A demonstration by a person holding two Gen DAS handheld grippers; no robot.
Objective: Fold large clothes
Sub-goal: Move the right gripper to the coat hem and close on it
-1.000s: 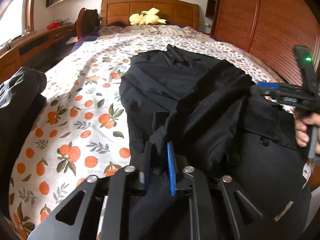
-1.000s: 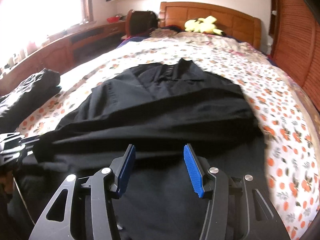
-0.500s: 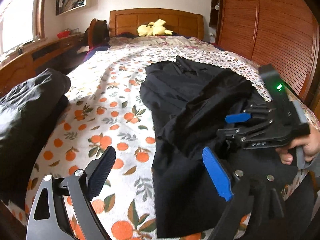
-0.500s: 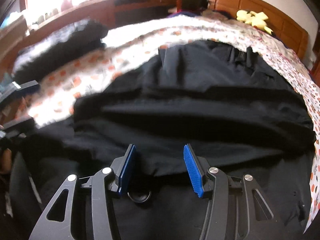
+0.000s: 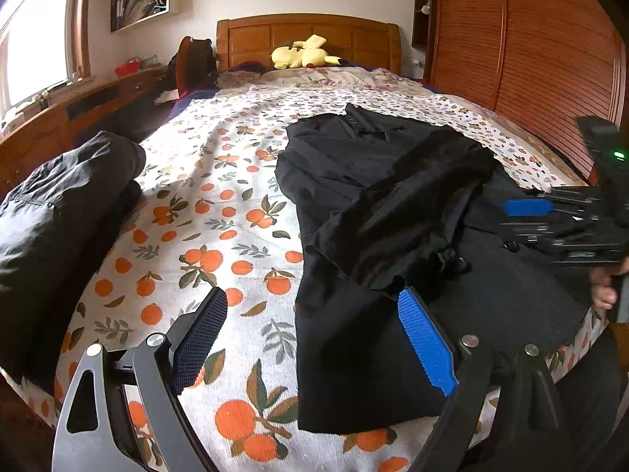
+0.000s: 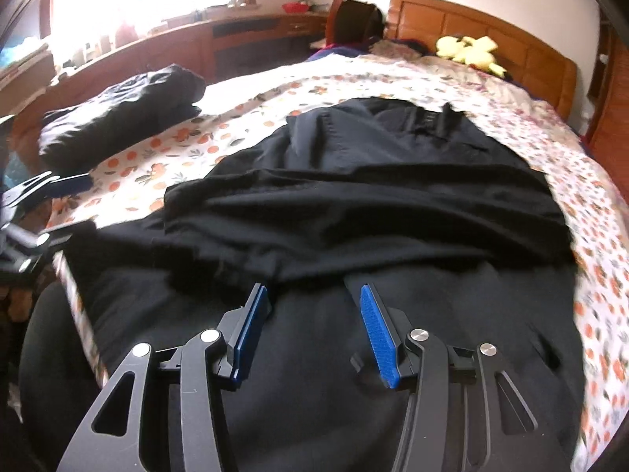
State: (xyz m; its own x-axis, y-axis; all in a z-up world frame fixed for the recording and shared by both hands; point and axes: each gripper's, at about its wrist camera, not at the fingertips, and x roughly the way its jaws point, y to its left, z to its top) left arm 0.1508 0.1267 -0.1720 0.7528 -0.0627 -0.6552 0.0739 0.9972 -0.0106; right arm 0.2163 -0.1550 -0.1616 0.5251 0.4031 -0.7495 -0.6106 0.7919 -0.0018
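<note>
Bed [image 5: 236, 165] w/ black coat [image 5: 373, 204]; left gripper [image 5: 314, 330] & right gripper [image 6: 310, 322] tilted down, jaws open, empty.

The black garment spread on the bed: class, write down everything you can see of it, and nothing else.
The black garment is a large dark piece of matte woven cloth with a collar at its far end, toward the headboard, and a dark button near its right side. It lies roughly flat on the orange-print bedspread, with one part folded across its middle in loose creases. Its near hem reaches the foot of the bed. No tool grips it: the left tool hangs open above its near left edge.
</note>
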